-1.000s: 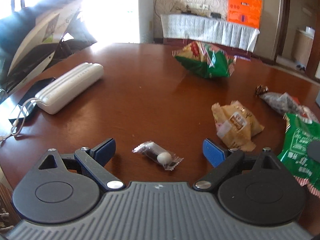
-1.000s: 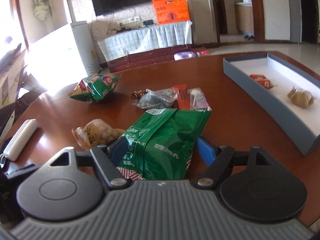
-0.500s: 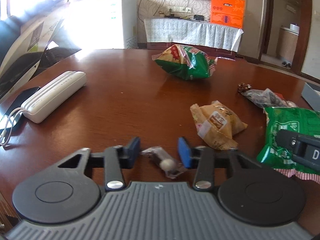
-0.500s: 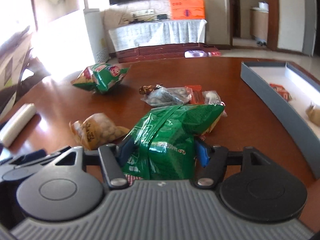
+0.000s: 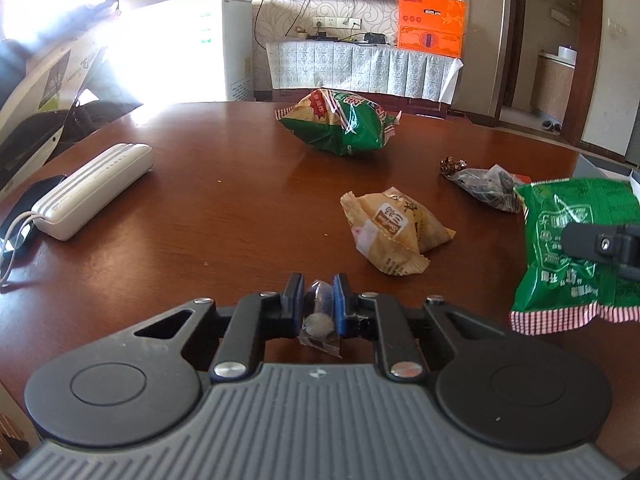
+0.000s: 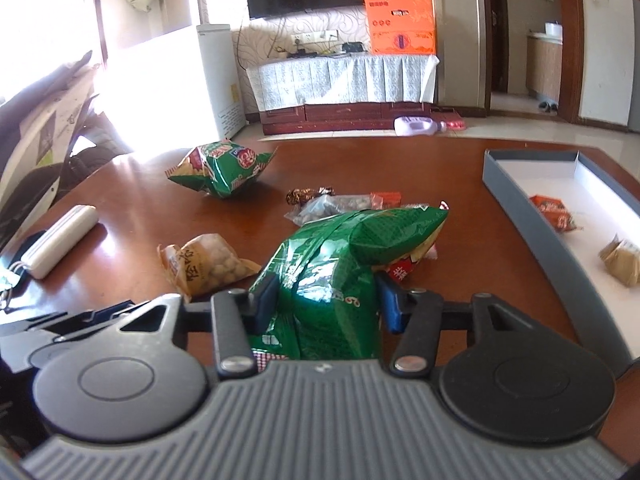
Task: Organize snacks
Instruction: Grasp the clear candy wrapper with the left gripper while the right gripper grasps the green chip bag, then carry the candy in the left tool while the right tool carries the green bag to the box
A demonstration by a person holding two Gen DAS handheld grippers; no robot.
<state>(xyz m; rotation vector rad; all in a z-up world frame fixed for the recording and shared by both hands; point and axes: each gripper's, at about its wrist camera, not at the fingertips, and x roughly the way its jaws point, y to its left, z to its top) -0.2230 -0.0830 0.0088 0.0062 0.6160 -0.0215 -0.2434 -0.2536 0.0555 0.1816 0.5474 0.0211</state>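
My left gripper [image 5: 318, 300] is shut on a small clear candy packet [image 5: 319, 318] and holds it just above the brown table. My right gripper [image 6: 326, 300] is shut on a green snack bag [image 6: 340, 272], lifted off the table; the bag also shows in the left wrist view [image 5: 576, 240]. A grey tray [image 6: 532, 232] at the right holds a red packet [image 6: 554, 212] and a tan packet [image 6: 622, 262].
On the table lie a tan peanut bag [image 5: 394, 230], a green-and-red chip bag [image 5: 340, 126], a clear packet of dark snacks [image 5: 486, 186] and a white case [image 5: 92, 190] at the left with a cord. The table edge runs close below my grippers.
My left gripper closed on the small candy packet and lifted it. My right gripper tightened on the green bag and raised it off the table.
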